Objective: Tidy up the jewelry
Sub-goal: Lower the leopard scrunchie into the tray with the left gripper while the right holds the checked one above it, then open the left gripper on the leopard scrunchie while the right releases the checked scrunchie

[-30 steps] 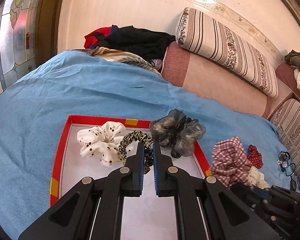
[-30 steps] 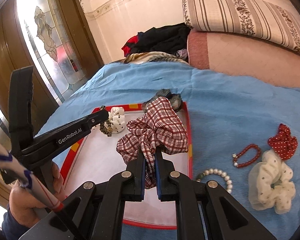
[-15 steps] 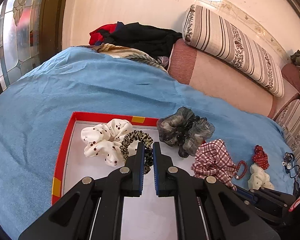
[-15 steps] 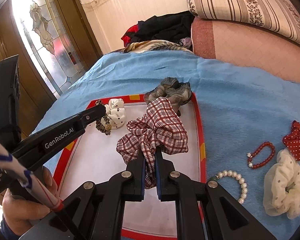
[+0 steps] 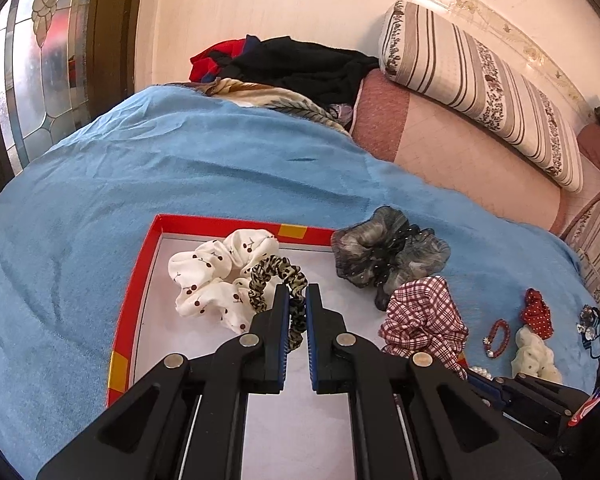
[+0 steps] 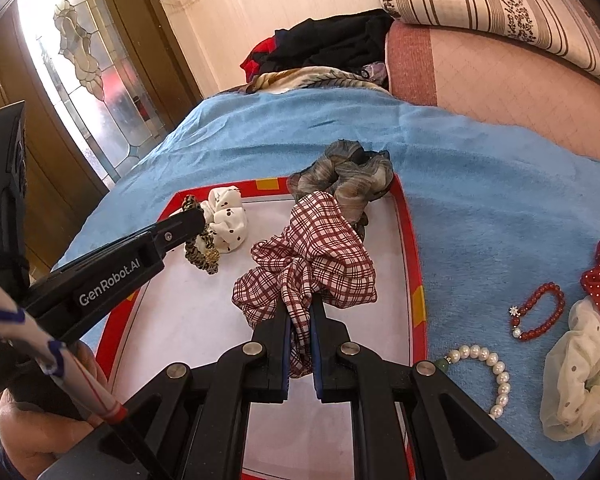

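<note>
Jewelry and scrunchies concern us here. Through the left wrist camera, our left gripper [image 5: 297, 300] is clenched on the leopard-print scrunchie [image 5: 278, 280] over the red-rimmed tray [image 5: 134, 280], with the white cherry scrunchie [image 5: 212, 276] just to its left. Through the right wrist camera, our right gripper [image 6: 301, 312] is clamped on the red plaid scrunchie [image 6: 312, 256] above the tray. Off to its right lie the pearl bracelet [image 6: 488, 372] and the red bead bracelet [image 6: 538, 310]. To its left, the other tool reads "GenRobot.AI".
</note>
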### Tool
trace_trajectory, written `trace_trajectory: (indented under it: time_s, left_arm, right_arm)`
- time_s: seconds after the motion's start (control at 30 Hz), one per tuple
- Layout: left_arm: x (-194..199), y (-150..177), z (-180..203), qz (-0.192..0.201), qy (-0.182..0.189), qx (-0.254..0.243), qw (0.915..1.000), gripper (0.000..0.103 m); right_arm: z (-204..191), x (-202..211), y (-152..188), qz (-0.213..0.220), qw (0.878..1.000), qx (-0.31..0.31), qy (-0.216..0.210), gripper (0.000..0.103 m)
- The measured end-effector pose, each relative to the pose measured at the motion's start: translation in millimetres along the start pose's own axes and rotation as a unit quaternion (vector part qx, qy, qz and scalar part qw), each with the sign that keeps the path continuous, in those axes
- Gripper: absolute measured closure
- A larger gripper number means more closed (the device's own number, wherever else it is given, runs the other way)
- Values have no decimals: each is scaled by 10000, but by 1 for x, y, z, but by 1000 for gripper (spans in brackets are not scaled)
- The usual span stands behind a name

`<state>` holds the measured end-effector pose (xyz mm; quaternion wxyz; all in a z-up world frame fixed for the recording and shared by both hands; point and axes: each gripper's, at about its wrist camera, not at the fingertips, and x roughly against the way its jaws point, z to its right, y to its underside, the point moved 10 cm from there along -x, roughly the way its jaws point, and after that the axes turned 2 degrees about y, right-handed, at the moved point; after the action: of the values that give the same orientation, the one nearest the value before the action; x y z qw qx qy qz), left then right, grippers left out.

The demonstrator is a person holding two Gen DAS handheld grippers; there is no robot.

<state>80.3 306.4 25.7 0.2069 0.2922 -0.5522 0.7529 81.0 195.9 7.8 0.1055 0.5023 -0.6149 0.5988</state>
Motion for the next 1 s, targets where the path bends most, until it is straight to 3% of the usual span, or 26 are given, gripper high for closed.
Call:
trace_trajectory:
  time_s: [1.0]
  left_arm:
    - [-16, 8, -19, -294, -371, 123, 9988, 95]
  right_arm:
    - [0, -25, -2, -247, 9996, -6, 99, 92]
